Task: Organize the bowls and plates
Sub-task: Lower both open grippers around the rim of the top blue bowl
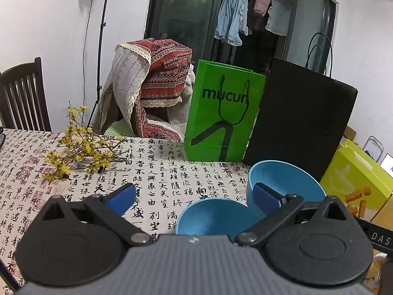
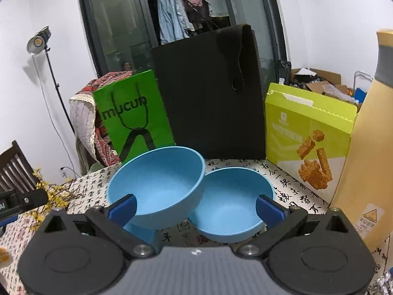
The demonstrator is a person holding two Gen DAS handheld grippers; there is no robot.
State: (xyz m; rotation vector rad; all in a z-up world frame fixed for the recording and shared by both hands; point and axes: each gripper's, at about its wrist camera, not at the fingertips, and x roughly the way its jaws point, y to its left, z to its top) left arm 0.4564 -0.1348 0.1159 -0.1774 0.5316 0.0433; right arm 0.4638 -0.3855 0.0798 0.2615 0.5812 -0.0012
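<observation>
Two blue bowls sit low in the middle of the right wrist view. The left bowl (image 2: 157,186) is tipped up on its edge, its rim leaning over the rim of the right bowl (image 2: 233,204), which rests flat on the desk (image 2: 289,182). Both are plain, smooth and matte, with nothing in them that shows.

My guess is that the tilted one is the risk: it looks unsteady, so a nudge from a finger could roll it or slide it off its neighbour. The smooth curved wall may also slip out of a shallow pinch.

The right hand-held gripper (image 2: 196,206) is spread wide, both bowls between its blue fingers, gripping nothing. The left hand-held gripper (image 1: 194,199) is likewise spread and empty, the bowls at lower right in its view.

Behind them stand a green bag (image 2: 132,115), a black bag (image 2: 208,93) and a yellow box (image 2: 307,135). A flowering twig (image 1: 81,150) lies at centre left of the left wrist view.
</observation>
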